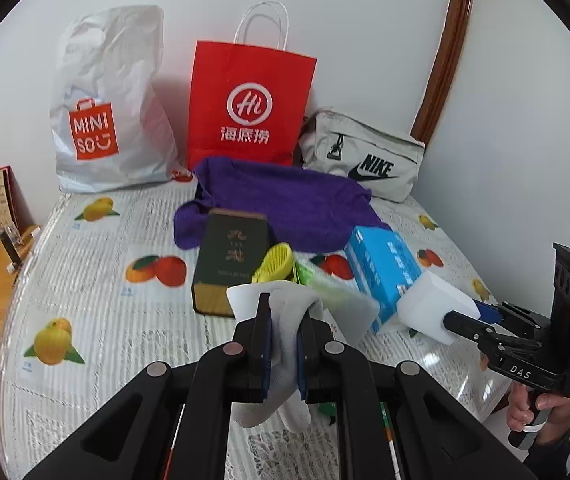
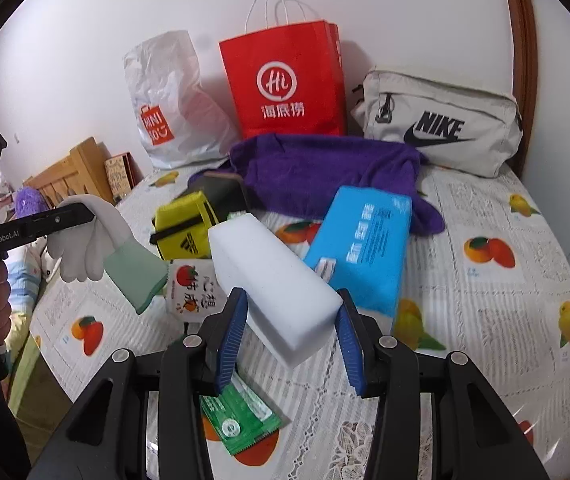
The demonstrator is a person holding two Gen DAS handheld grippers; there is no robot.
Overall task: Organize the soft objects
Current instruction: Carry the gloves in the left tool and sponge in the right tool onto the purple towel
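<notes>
Holding a white fabric glove [image 1: 285, 320] between the closed pads of my left gripper [image 1: 283, 344], I see its fingers dangle below the jaws, above the fruit-printed lace tablecloth [image 1: 97, 320]. My right gripper [image 2: 291, 334] has a white rectangular foam sponge block [image 2: 273, 280] between its 2 blue-padded fingers [image 2: 232, 336]; the jaws stand wide, and I cannot tell whether the pads press its sides. The block is lifted and tilted, its far end pointing toward the clutter. A rumpled purple towel [image 2: 317, 176] lies at the back of the table, just before a red paper carrier bag [image 2: 285, 84], a white plastic shopping bag [image 2: 173, 108] and a grey fabric pouch [image 2: 441, 120], all 3 against the wall. A blue tissue pack [image 2: 361, 248] rests on the towel's edge. A yellow zip pouch [image 2: 183, 232] sits beside a dark green box [image 1: 229, 264]. A green sachet [image 2: 241, 420] lies under my right jaws.
</notes>
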